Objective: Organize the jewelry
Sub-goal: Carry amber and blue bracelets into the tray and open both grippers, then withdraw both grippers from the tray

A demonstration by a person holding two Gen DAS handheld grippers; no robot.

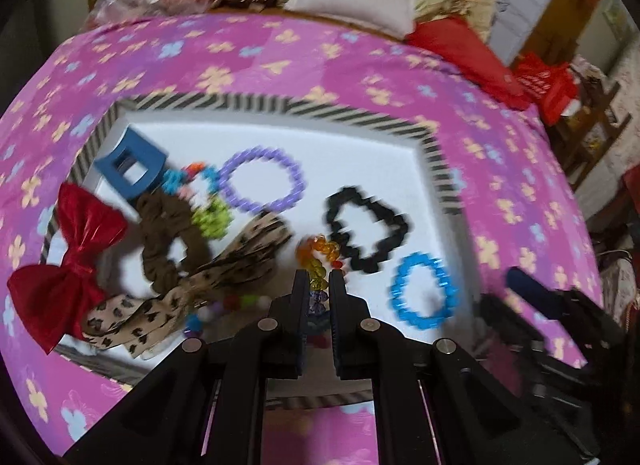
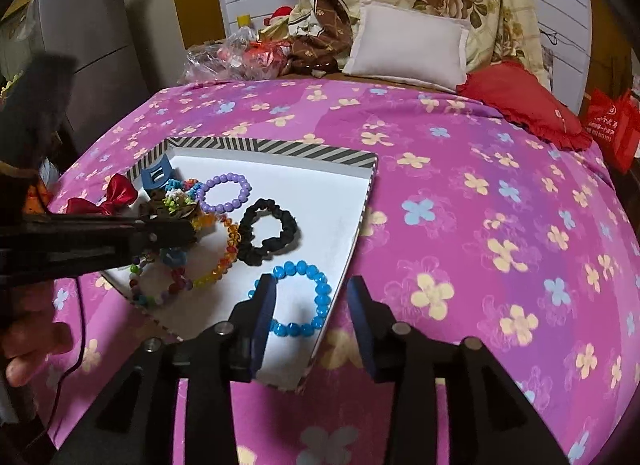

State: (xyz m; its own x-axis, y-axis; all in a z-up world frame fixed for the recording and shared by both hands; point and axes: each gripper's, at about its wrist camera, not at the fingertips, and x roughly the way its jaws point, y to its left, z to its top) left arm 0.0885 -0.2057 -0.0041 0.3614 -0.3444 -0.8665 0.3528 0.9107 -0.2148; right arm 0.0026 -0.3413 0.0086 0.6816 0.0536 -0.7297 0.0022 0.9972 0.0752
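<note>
A white tray with a striped rim (image 1: 280, 105) (image 2: 280, 147) lies on the pink flowered bed cover. My left gripper (image 1: 319, 279) is shut on a rainbow bead bracelet (image 1: 320, 253) (image 2: 228, 253) over the tray. Also in the tray are a purple bead bracelet (image 1: 260, 181) (image 2: 224, 193), a black scrunchie (image 1: 366, 229) (image 2: 268, 231), a blue bead bracelet (image 1: 424, 291) (image 2: 308, 297), a brown scrunchie (image 1: 168, 241), a blue hair claw (image 1: 132, 169) and a red bow (image 1: 68, 261). My right gripper (image 2: 312, 289) is open and empty above the tray's near right corner.
A leopard-print bow (image 1: 192, 285) and a multicolour bead bracelet (image 2: 156, 285) lie at the tray's near side. A white pillow (image 2: 408, 45), a red cushion (image 2: 520, 105) and plastic bags (image 2: 236, 57) sit at the bed's far end. A red bag (image 2: 612, 125) stands at right.
</note>
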